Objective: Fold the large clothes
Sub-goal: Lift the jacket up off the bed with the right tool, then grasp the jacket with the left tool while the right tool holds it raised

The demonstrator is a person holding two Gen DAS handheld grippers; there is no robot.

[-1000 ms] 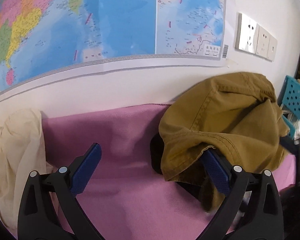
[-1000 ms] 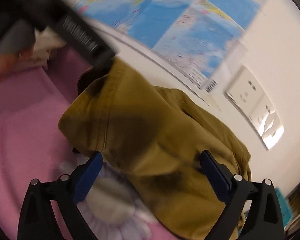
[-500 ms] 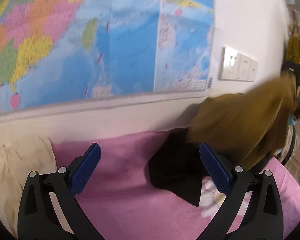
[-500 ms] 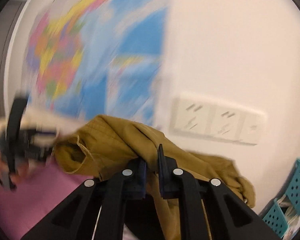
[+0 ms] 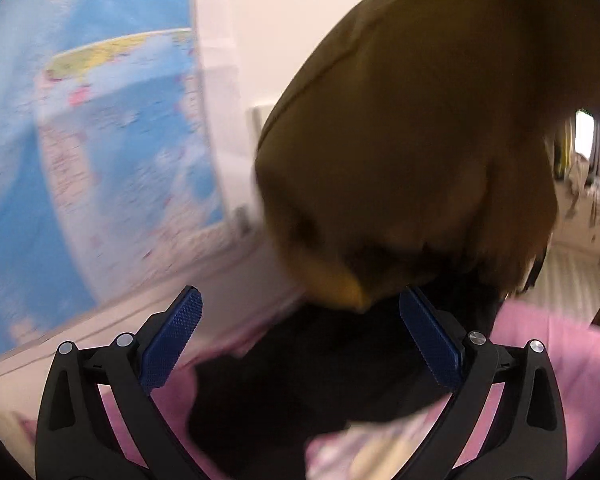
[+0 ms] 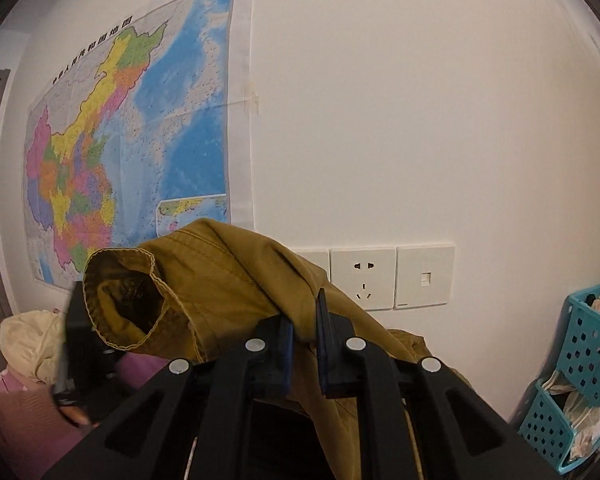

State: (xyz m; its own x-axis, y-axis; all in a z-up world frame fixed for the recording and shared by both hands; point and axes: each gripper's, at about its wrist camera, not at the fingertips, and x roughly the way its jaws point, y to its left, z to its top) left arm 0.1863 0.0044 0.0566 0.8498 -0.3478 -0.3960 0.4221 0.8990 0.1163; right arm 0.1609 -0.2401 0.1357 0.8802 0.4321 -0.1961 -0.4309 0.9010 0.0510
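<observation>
A second ago wide apart, the right gripper (image 6: pixel 303 334) now has its fingers clenched on the mustard-brown cotton garment (image 6: pixel 236 280) and has lifted it off the pink bed cover (image 5: pixel 560 344) (left gripper (image 5: pixel 300 340) released, empty), ready for spreading.

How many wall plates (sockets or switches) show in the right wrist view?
3, in a row right of the map: a socket, a blank-looking plate, and one mostly hidden behind the olive garment; more may be hidden.
</observation>
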